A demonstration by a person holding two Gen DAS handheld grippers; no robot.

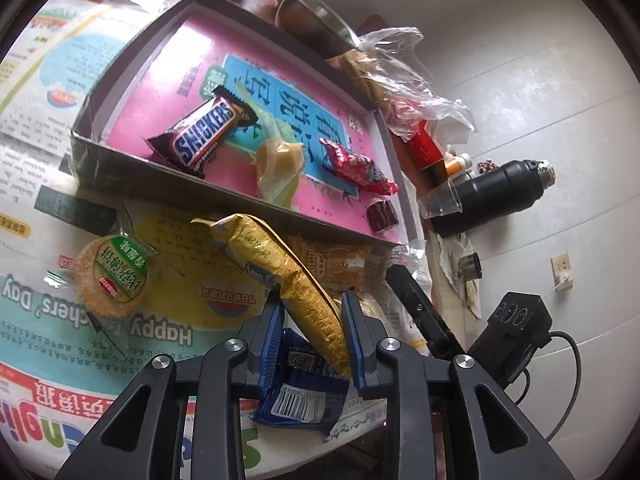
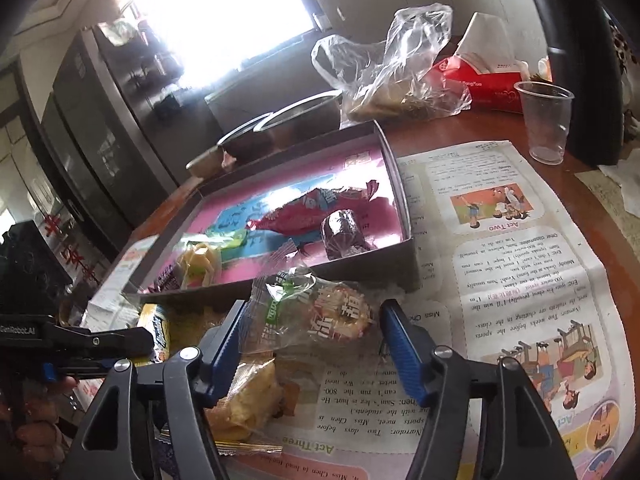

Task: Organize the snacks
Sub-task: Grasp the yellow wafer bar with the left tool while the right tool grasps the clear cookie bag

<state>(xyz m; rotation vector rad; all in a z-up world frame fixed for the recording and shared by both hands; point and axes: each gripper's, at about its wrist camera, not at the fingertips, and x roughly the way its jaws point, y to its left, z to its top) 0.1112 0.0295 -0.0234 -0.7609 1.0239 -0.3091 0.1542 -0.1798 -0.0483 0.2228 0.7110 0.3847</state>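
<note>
My left gripper (image 1: 314, 320) is shut on a long yellow snack packet (image 1: 288, 276), which slants up toward the box, with a blue packet (image 1: 300, 392) under the fingers. The dark box (image 1: 100, 160) has a pink lining and holds a Snickers bar (image 1: 204, 132), a yellow-green candy (image 1: 278, 164), a red wrapper (image 1: 360, 168) and a small dark chocolate (image 1: 382, 214). In the right wrist view my right gripper (image 2: 312, 332) stands open around a clear-wrapped round biscuit (image 2: 332, 316) in front of the box (image 2: 360, 264). The left gripper (image 2: 100, 344) shows at the left edge.
A round cracker pack (image 1: 116, 276) and an orange packet (image 1: 340, 264) lie on the newspaper (image 2: 500, 260); a pastry packet (image 2: 248, 396) lies under my right fingers. Behind the box stand metal bowls (image 2: 300, 120), a plastic bag (image 2: 396, 64), a red tissue box (image 2: 480, 80) and a plastic cup (image 2: 546, 120).
</note>
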